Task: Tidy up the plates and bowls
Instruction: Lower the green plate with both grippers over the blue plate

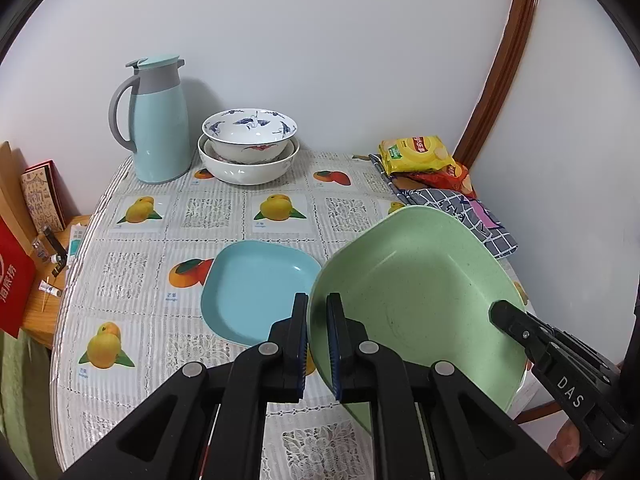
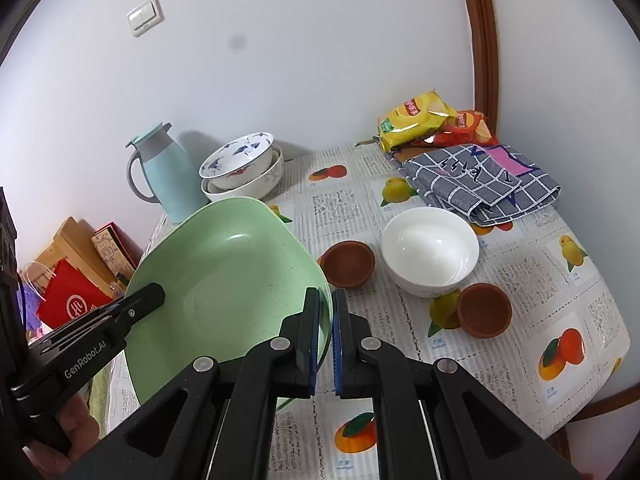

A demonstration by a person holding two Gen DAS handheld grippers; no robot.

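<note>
From the left wrist camera, the left gripper had its jaws clamped on the near-left rim of the green plate, which was held tilted above the fruit-print tablecloth. The right gripper gripped the same plate at its opposite rim, its tip lying over the plate's inner face. Just left of the green plate, a blue plate lay flat on the cloth. Beyond the green plate, toward the wall, stacked patterned bowls sat nested, with a pale blue jug just to their left. Behind and to the right of the green plate lay snack packets on a checked cloth.

From the right wrist camera, the right gripper was closed on the right rim of the green plate, and the left gripper held its far left side. Right of the green plate stood a brown cup, touching or nearly touching a white bowl further right, and a second brown cup tilted just beside that bowl. Behind the green plate stood the bowls and jug.
</note>
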